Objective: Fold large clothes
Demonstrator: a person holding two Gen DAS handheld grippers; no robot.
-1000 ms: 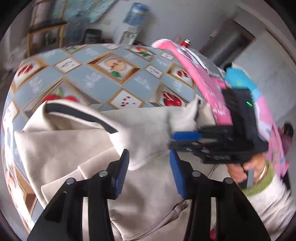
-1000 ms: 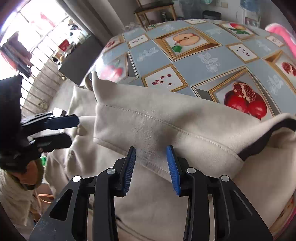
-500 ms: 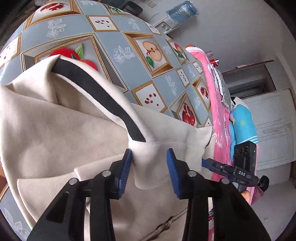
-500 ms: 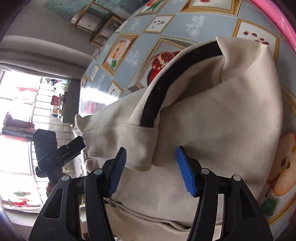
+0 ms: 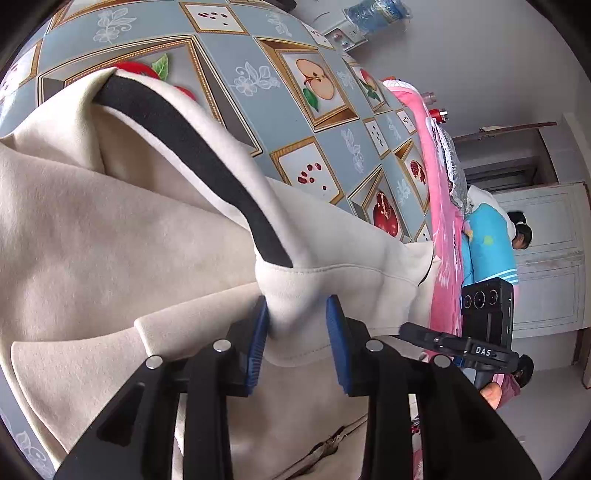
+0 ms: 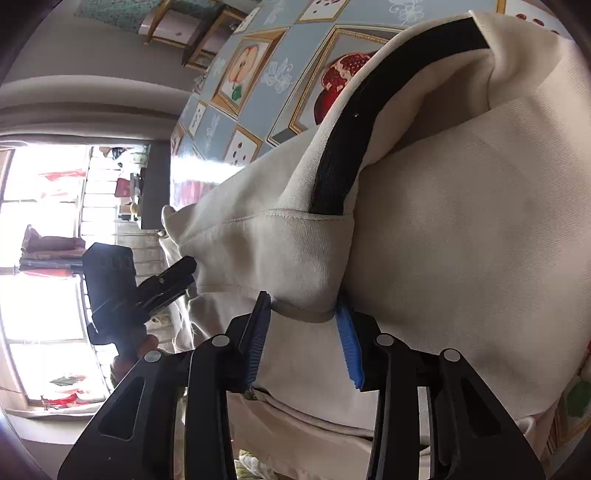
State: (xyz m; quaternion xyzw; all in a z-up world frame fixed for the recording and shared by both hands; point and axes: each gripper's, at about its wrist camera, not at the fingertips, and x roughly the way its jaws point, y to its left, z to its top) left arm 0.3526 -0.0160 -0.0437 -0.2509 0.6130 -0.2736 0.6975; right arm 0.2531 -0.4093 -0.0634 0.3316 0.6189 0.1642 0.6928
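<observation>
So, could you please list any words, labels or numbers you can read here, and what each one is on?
"DAS": white letters on the right gripper, seen from the left wrist camera.
The water bottle label is too blurred to read.
Nothing readable on the cream garment or the tablecloth.

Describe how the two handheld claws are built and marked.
Both match: the left claw and right claw have glossy black plastic finger arms with silver rivets and ribbed blue pads. Seen from the left wrist, the right unit's black body carries white "DAS" lettering and round lenses.
</observation>
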